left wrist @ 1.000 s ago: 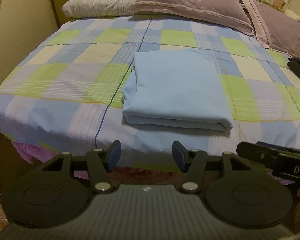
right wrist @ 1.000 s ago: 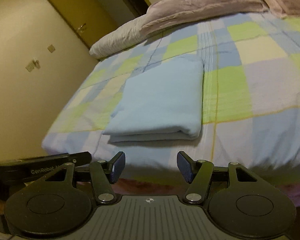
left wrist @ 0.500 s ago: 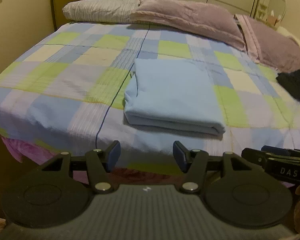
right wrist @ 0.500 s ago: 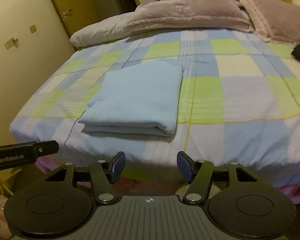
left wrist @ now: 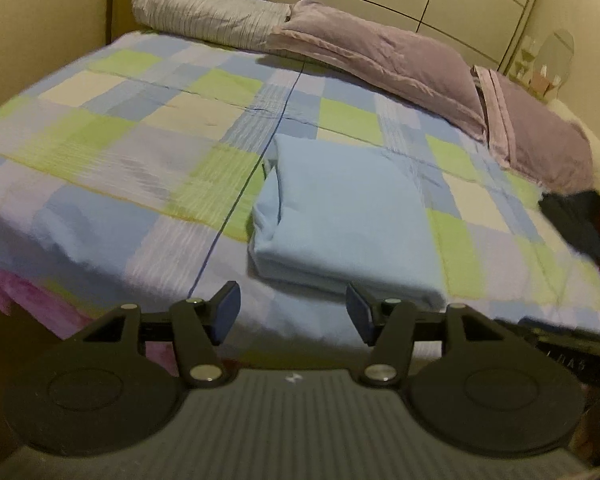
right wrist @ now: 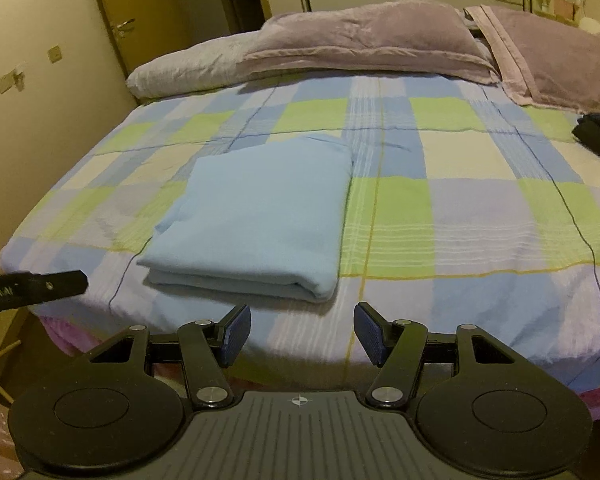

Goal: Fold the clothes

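Two grippers were mine, and both hung off the near edge of the bed (right wrist: 480,216), touching nothing. My left gripper (left wrist: 293,312) had its blue-padded fingers (left wrist: 225,312) spread wide apart with only air between them, and my right gripper (right wrist: 302,334) showed the same: fingers (right wrist: 237,334) parted, nothing held. The folded light blue garment (right wrist: 260,216) lay flat on the checked bedspread (left wrist: 112,152), close to the near edge and left of the bed's middle as my right camera saw it. It formed a neat rectangle of several layers, with the stacked fold edges facing me and a rounded fold along its right side. From my left camera the same garment (left wrist: 340,216) sat just beyond my fingers, slightly right of centre, its left side showing a tucked seam. At the head of the bed, a striped white pillow (left wrist: 208,20) lay to the left, with a mauve pillow (right wrist: 364,40) overlapping it and a second mauve pillow (right wrist: 556,60) at the right. Dark clothing (left wrist: 572,216) was heaped at the bed's right edge, well apart from the blue garment. A pink sheet (left wrist: 28,300) hung below the bedspread at the near left corner. The tip of my left gripper (right wrist: 32,286) poked into my right camera's left side.
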`<state>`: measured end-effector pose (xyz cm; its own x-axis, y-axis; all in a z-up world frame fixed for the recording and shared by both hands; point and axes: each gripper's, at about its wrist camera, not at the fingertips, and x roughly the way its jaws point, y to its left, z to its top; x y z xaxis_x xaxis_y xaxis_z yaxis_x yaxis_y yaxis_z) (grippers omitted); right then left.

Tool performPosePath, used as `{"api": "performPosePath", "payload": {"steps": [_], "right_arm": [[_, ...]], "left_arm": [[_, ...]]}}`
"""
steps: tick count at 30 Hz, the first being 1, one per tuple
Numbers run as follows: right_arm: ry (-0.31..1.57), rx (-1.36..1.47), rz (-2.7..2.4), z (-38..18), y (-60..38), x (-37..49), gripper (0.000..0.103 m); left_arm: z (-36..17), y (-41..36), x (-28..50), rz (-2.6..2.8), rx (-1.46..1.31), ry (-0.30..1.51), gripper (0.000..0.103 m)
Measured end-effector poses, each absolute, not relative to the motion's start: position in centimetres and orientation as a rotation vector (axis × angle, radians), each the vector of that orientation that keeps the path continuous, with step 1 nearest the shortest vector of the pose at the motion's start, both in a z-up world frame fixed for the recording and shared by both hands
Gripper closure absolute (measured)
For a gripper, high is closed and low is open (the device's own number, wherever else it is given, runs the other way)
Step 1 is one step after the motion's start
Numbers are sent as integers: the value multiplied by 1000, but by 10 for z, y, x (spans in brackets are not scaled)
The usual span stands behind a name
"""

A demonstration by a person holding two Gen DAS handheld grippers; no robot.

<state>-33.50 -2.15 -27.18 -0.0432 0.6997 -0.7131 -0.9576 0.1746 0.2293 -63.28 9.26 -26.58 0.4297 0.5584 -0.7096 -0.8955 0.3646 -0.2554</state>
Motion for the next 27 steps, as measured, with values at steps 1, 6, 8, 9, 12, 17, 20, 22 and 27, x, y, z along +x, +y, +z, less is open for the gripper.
{"api": "performPosePath", "payload": {"steps": [1, 6, 8, 9, 12, 17, 20, 22, 27], "right_arm": [[861, -379, 1393, -275, -18, -329, 42], [1073, -267, 1339, -305, -2, -279, 42], [1155, -198, 1314, -317, 1, -258, 42], [1191, -156, 1309, -322, 3, -248, 42], [1278, -42, 1299, -334, 10, -223, 42], [1365, 53, 1325, -351, 35, -206, 42], [1410, 91, 1338, -361, 49, -204, 42], [1423, 122, 1347, -366, 55, -204, 42], [1418, 127, 1372, -370, 68, -204, 42]], "left_arm": [[-269, 100, -635, 991, -719, 556, 48], [-291, 139, -652, 924, -924, 467, 48], [-304, 157, -661, 904, -1012, 425, 48], [-309, 165, -663, 897, -1042, 409, 48], [-327, 191, -666, 877, -1122, 372, 48], [-357, 232, -665, 855, -1211, 334, 48], [-371, 250, -663, 832, -1259, 323, 48], [-378, 260, -660, 814, -1278, 324, 48], [-385, 269, -654, 772, -1293, 342, 48]]}}
